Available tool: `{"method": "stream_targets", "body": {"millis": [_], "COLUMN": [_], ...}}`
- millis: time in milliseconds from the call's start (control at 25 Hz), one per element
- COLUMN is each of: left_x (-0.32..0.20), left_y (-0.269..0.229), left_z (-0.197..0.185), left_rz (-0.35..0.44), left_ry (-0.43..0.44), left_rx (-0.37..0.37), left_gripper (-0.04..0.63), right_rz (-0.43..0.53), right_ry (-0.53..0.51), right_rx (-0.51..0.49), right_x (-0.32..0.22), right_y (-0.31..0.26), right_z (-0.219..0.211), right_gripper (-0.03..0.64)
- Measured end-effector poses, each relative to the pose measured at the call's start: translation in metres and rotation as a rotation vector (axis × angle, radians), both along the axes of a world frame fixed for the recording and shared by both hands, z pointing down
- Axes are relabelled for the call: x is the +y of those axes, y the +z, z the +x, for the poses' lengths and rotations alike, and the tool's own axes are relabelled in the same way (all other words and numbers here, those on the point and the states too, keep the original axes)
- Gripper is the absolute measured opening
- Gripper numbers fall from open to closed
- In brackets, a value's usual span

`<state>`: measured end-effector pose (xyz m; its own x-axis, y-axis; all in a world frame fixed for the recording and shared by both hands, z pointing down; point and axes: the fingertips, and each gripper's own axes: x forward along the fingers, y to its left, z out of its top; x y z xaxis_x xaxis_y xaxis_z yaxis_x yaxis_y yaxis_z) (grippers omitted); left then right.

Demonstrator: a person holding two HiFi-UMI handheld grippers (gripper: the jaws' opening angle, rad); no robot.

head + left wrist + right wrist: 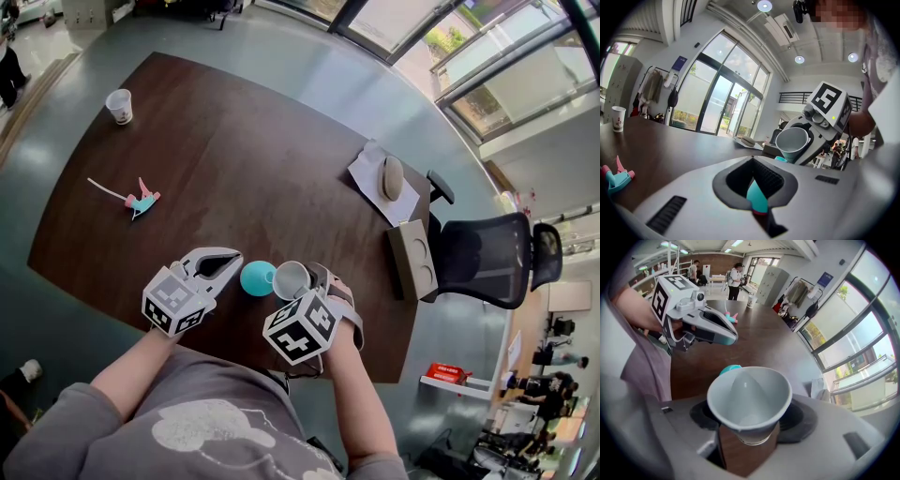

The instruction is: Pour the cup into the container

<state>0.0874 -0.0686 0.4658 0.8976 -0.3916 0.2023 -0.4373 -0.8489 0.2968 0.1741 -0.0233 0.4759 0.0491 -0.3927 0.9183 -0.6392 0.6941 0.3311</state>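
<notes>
Right gripper (749, 439) clamps the white cup (749, 399), tipped mouth-first just beside the teal container (258, 278) on our table (234, 159). Left gripper (230, 261) closed, empty, beside the container. Cup interior looks empty; we judge the pour nearly finished, with righting left.

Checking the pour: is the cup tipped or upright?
Tipped: the cup, in the right gripper, lies sideways, mouth toward the teal container.

Office, likely open-plan meeting area. Long dark conference table (234, 169) beneath right gripper (298, 277); black swivel chair (487, 258) to its right; grey lockers (776, 283), coat rack (800, 296) far ahead; full-height glazing (724, 110) ahead of left gripper (754, 173).
</notes>
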Motion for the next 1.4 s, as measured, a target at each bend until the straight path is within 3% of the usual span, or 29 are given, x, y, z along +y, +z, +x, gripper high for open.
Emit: {"method": "stream_targets", "body": {"millis": [200,440,720,1040,1400], "left_x": [0.001,0.002,0.011,0.025,0.057], "left_y": [-0.002,-0.006,-0.013,-0.009,-0.004], "left_z": [0.0,0.0,0.0,-0.012,-0.022], "left_rz": [0.007,0.022,0.055,0.062,0.073], "left_ry": [0.001,-0.007,-0.036,-0.135,-0.24], "left_rx": [-0.008,-0.022,-0.048,-0.088,-0.119], "left_gripper": [0.006,0.006,0.006,0.006,0.006], "right_rz": [0.062,0.16,0.344,0.441,0.464], "right_ry": [0.017,0.081,0.16,0.15,0.038], "right_rx": [-0.1,-0.287,-0.496,-0.648,-0.744], "right_x": [-0.001,-0.004,0.0,0.024,0.042], "right_y": [-0.004,-0.02,-0.046,-0.051,-0.048], "right_z": [-0.006,-0.007,0.02,0.035,0.026], "right_gripper": [0.295,0.295,0.295,0.295,0.295]}}
